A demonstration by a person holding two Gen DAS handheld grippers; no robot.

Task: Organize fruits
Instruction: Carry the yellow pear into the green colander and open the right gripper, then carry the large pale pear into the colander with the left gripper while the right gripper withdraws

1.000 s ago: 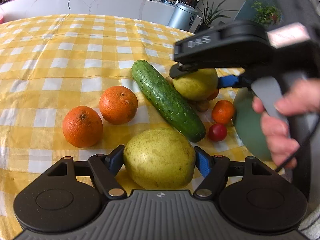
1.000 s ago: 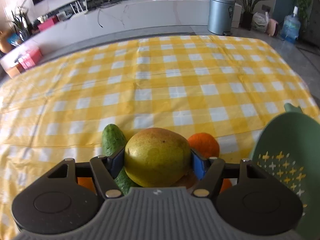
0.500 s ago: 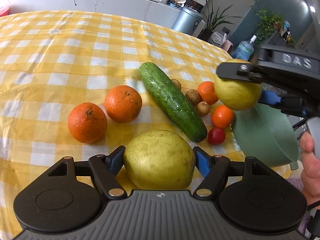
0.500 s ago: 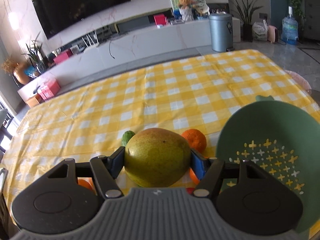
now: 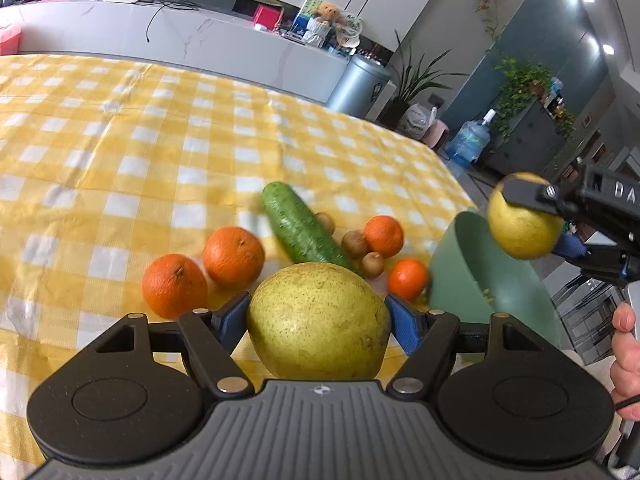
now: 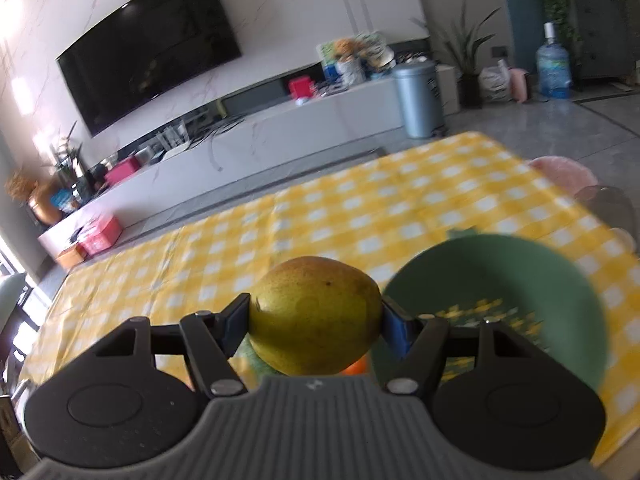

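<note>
My left gripper (image 5: 318,320) is shut on a large yellow-green pear (image 5: 318,320), held above the near edge of the yellow checked table. My right gripper (image 6: 316,318) is shut on a second yellow pear (image 6: 316,316); in the left wrist view that pear (image 5: 524,222) hangs in the air above the green colander bowl (image 5: 492,280) at the table's right edge. The bowl (image 6: 500,280) lies just right of the pear in the right wrist view. On the cloth lie two oranges (image 5: 233,256), a cucumber (image 5: 300,228), two small tangerines (image 5: 383,236) and small brown fruits (image 5: 354,243).
The checked tablecloth (image 5: 160,140) stretches far back and left. Its right edge drops off beside the bowl. A grey bin (image 5: 360,84), plants and a water bottle stand on the floor beyond. A hand (image 5: 624,356) holds the right gripper's grip.
My right gripper has lifted its pear up and to the right, from above the cucumber to above the green bowl. My left gripper has risen a little with its pear.
</note>
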